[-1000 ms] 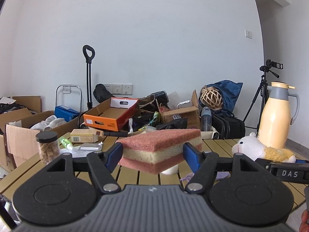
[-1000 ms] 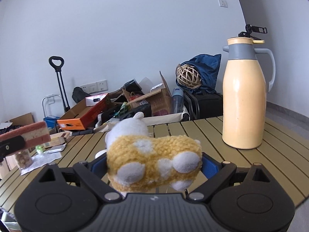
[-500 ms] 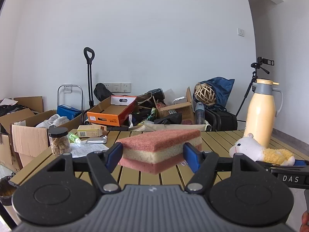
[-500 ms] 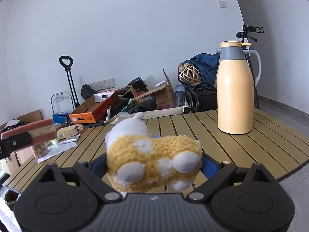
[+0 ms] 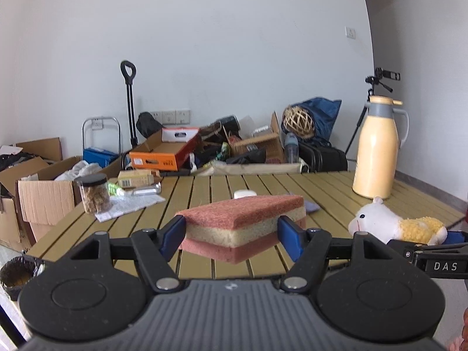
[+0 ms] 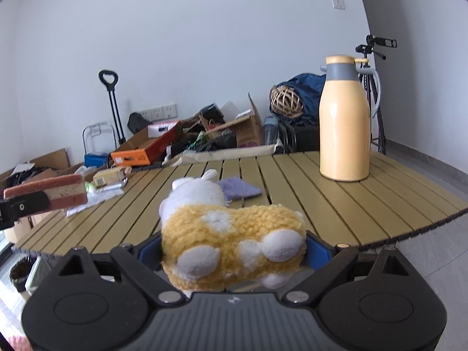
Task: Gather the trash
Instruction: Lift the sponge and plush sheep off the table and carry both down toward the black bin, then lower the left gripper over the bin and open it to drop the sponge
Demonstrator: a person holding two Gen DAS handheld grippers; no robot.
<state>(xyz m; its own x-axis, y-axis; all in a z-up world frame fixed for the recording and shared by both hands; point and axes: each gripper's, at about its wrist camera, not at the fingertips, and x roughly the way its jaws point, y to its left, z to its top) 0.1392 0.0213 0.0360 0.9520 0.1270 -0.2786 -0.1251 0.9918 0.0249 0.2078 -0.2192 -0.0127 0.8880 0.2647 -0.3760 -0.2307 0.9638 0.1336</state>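
At nine o'clock of the left wrist view, off the desk's (image 5: 321,187) edge, a dark bin (image 5: 17,275) sits on the floor. On the desk at ten o'clock a black-lidded jar (image 5: 95,193) stands on white paper (image 5: 128,204), with a small carton (image 5: 136,179) behind it. At centre the left gripper (image 5: 232,231) is clamped on a pink-and-yellow sponge (image 5: 242,228), jaws partly apart with the blue pads pressing its two ends, holding it above the slats. A white cap (image 5: 244,194) lies at twelve o'clock behind it. At two o'clock stands a cream thermos (image 5: 377,152). At three o'clock the right gripper (image 6: 234,251) grips a yellow-and-white plush toy (image 6: 231,242) about its body, in the air; a lilac cloth (image 6: 238,191) lies on the desk beyond it.
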